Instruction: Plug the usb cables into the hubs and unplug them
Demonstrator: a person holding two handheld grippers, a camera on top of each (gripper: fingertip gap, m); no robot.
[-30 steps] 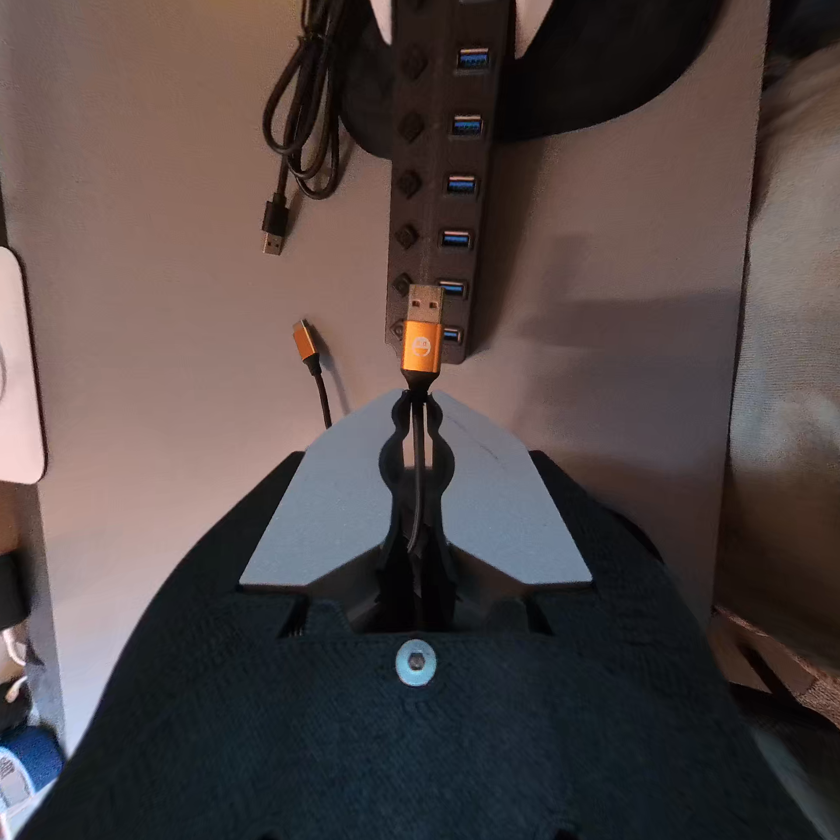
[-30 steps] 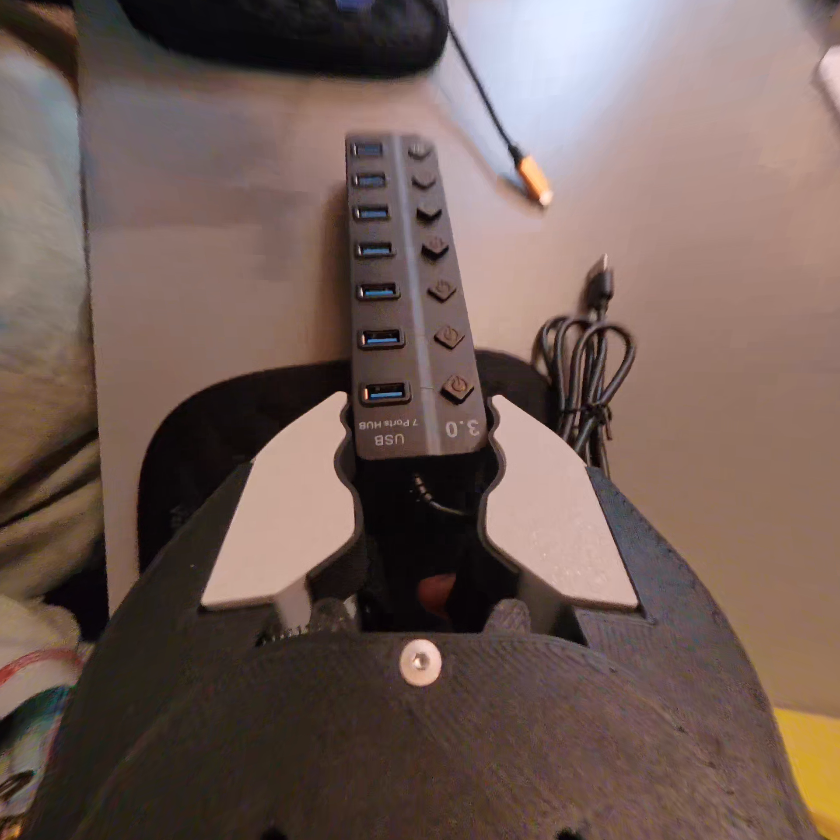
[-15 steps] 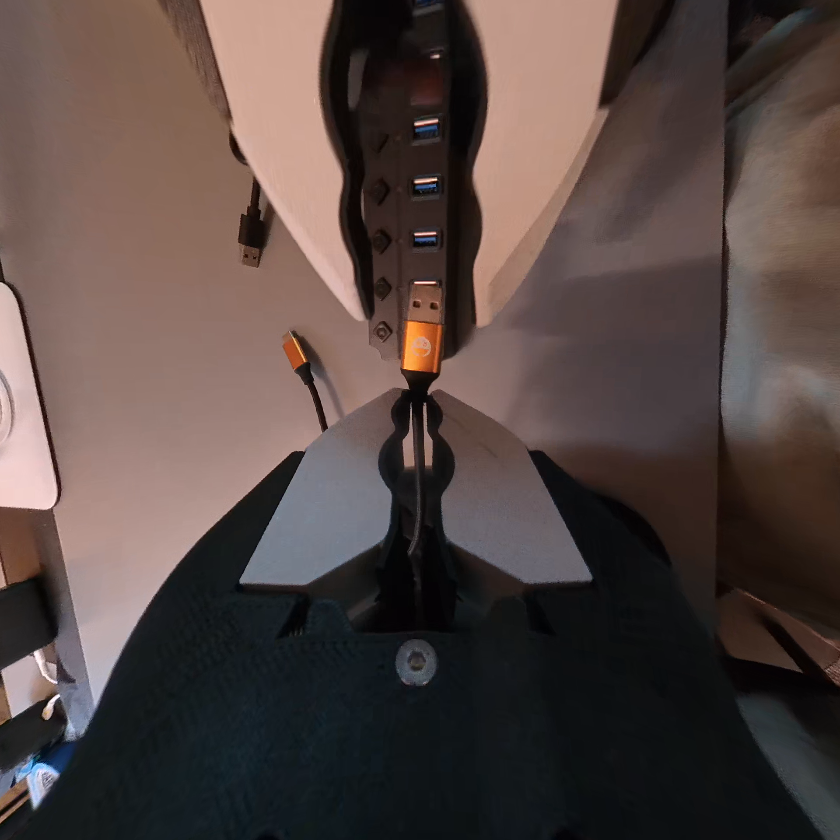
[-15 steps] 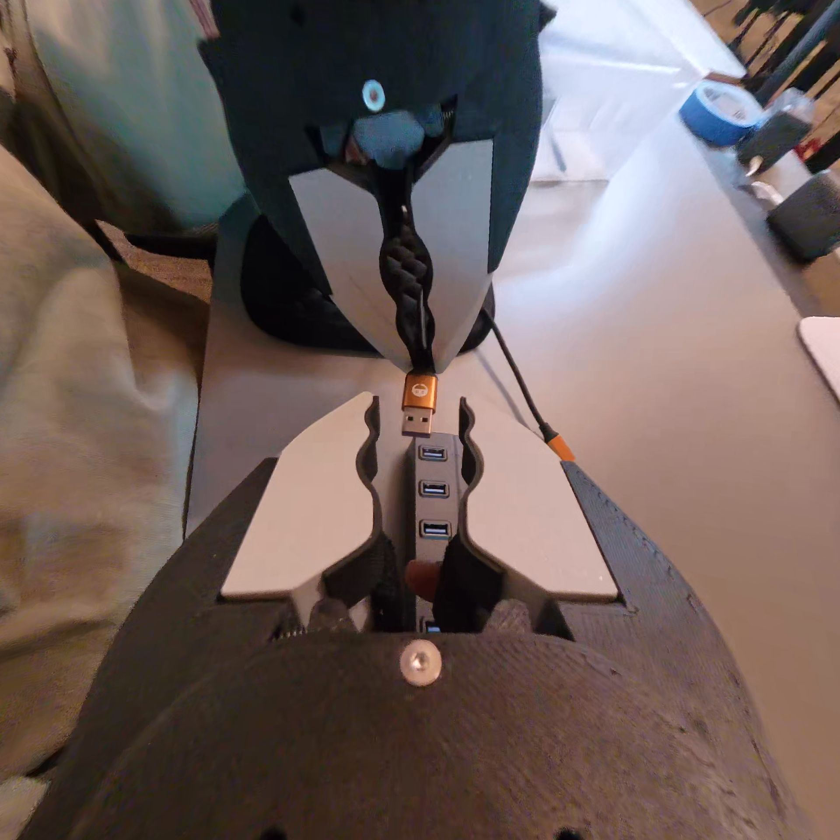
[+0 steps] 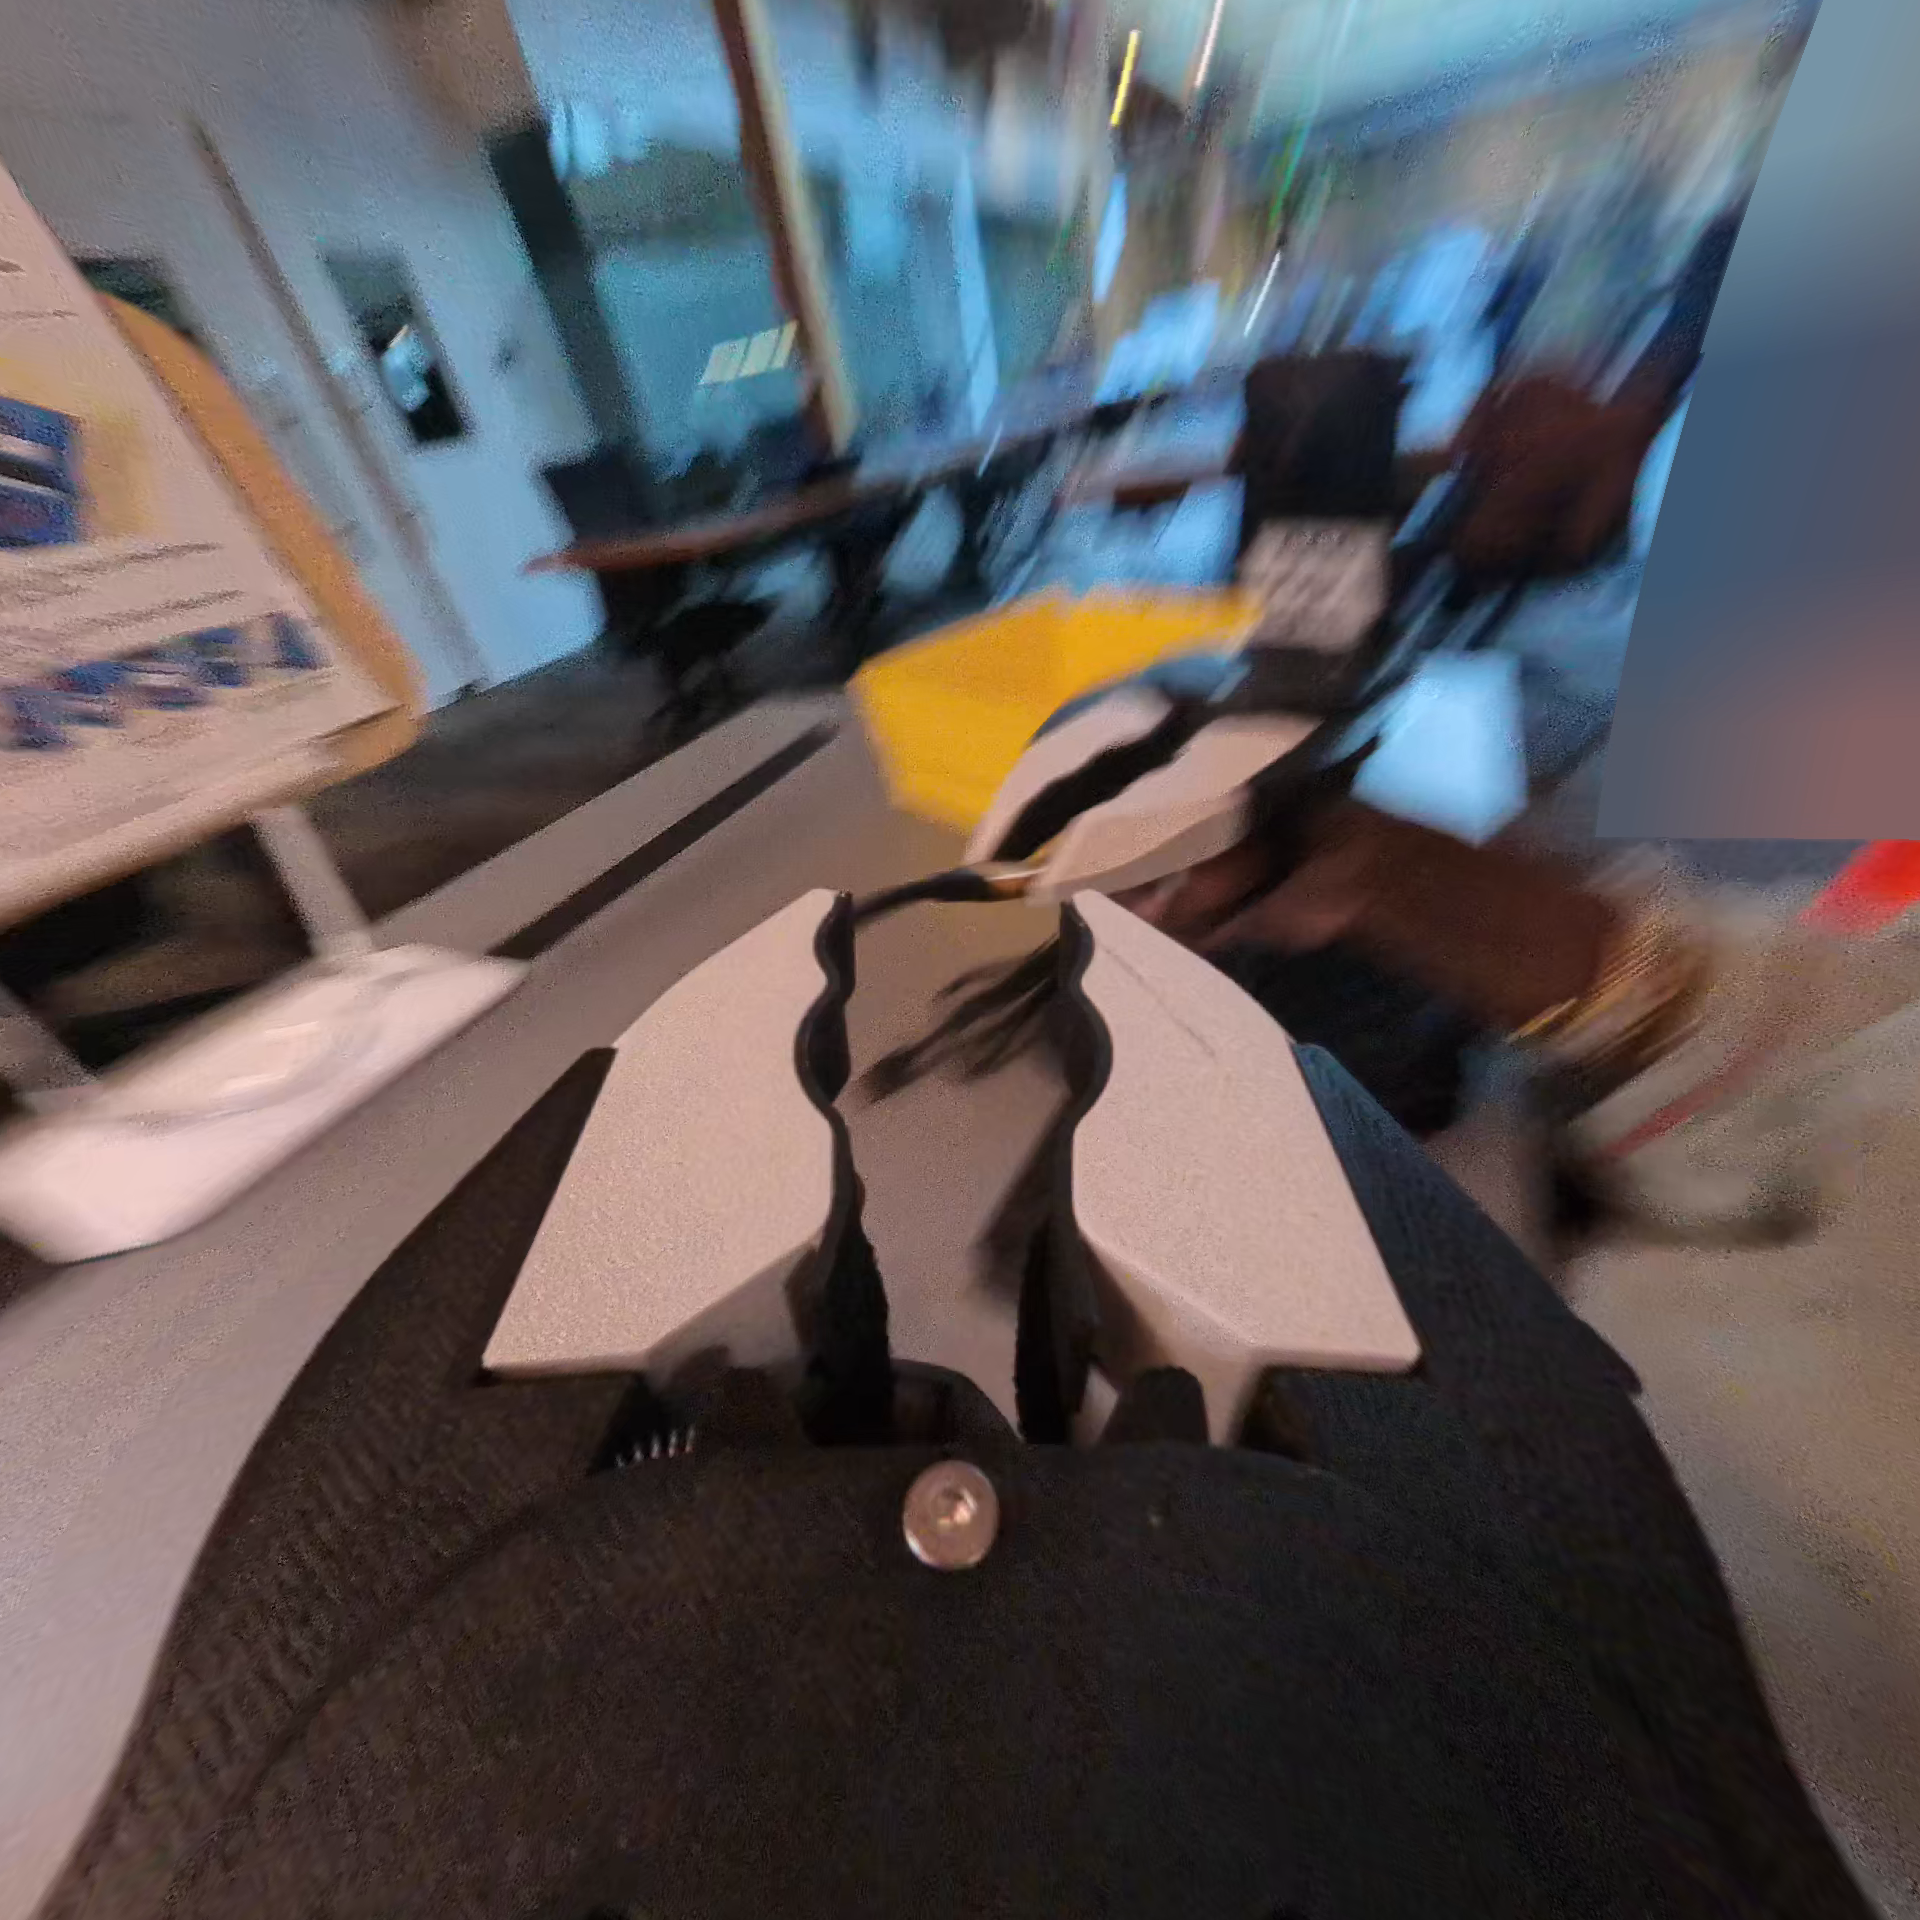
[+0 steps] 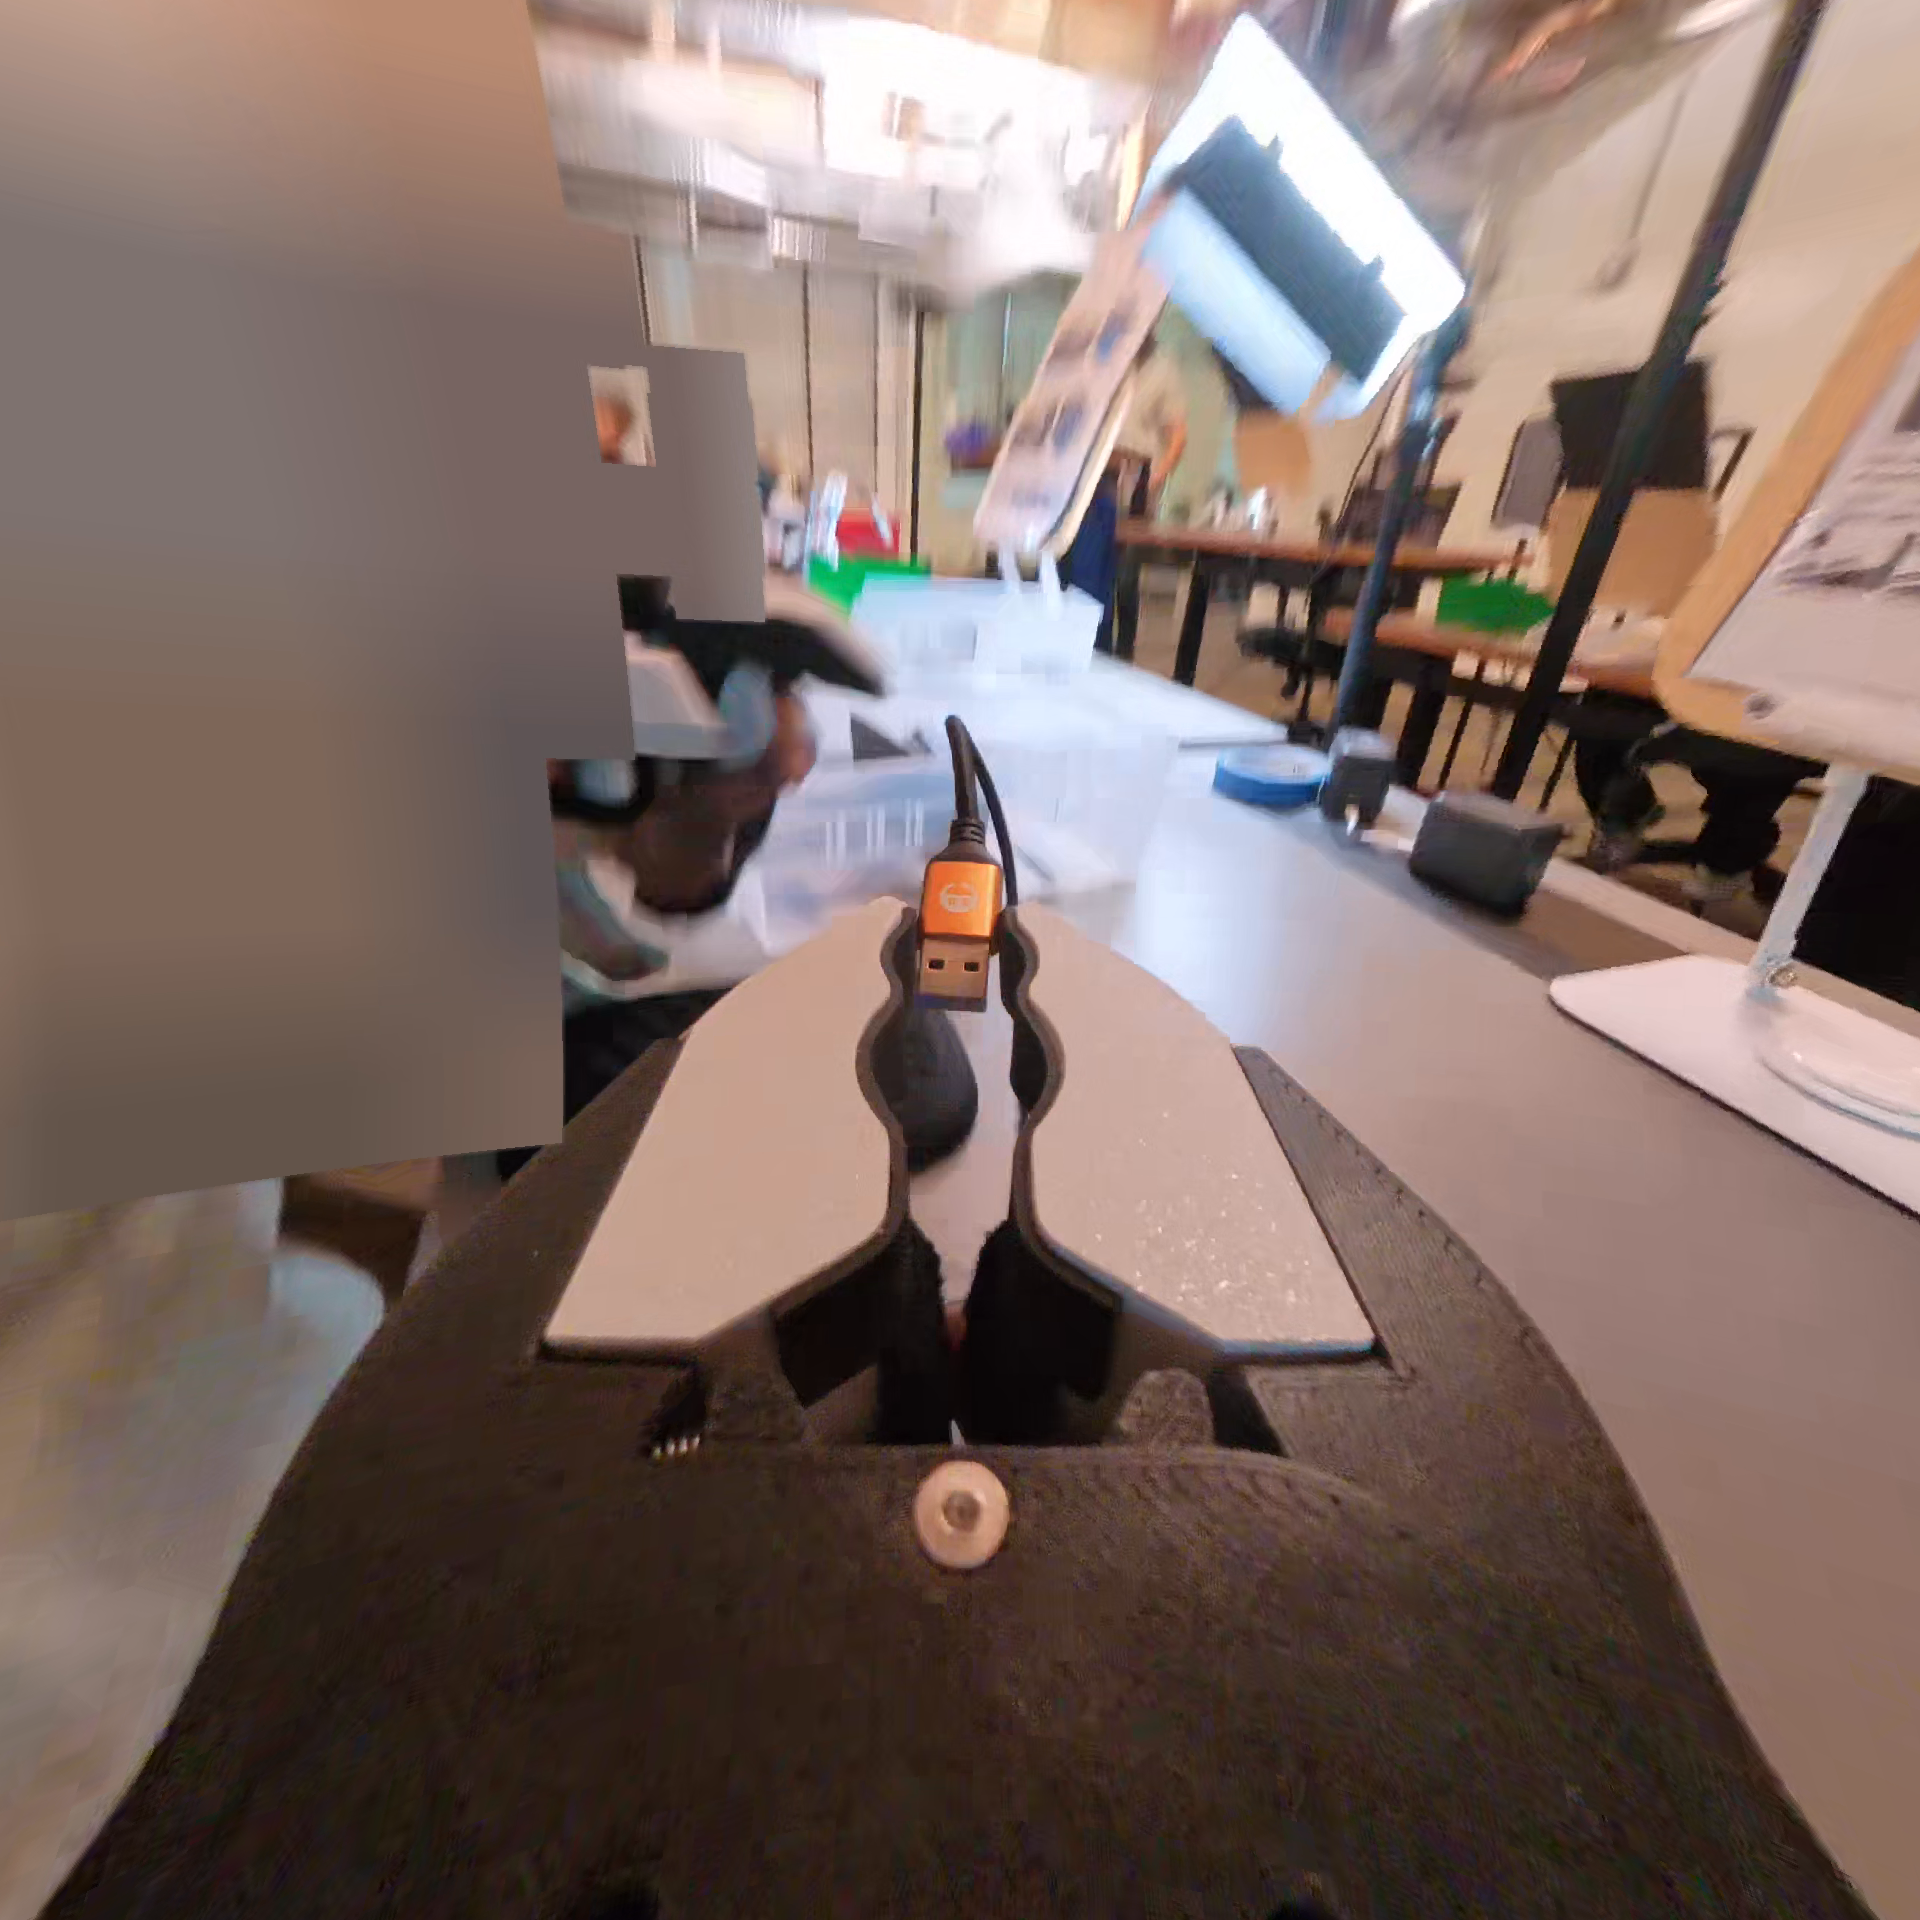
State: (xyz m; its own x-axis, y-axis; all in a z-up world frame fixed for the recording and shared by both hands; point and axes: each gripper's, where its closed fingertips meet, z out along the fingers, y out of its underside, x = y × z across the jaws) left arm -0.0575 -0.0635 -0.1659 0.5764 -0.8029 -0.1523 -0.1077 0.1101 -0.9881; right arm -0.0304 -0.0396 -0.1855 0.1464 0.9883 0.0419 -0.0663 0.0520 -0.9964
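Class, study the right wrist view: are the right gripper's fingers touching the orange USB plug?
Touching. The right wrist view shows the orange USB plug pinched at the tips of the right gripper, both fingers pressing its sides, no gap.

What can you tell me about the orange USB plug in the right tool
The orange USB plug has a shiny orange metallic-looking shell and a silver connector with a blue insert. It sits pinched at the fingertips of the right tool, connector end pointing back toward the camera. A black cable rises from its far end and curves away. It is in no port, and the hub is out of sight.
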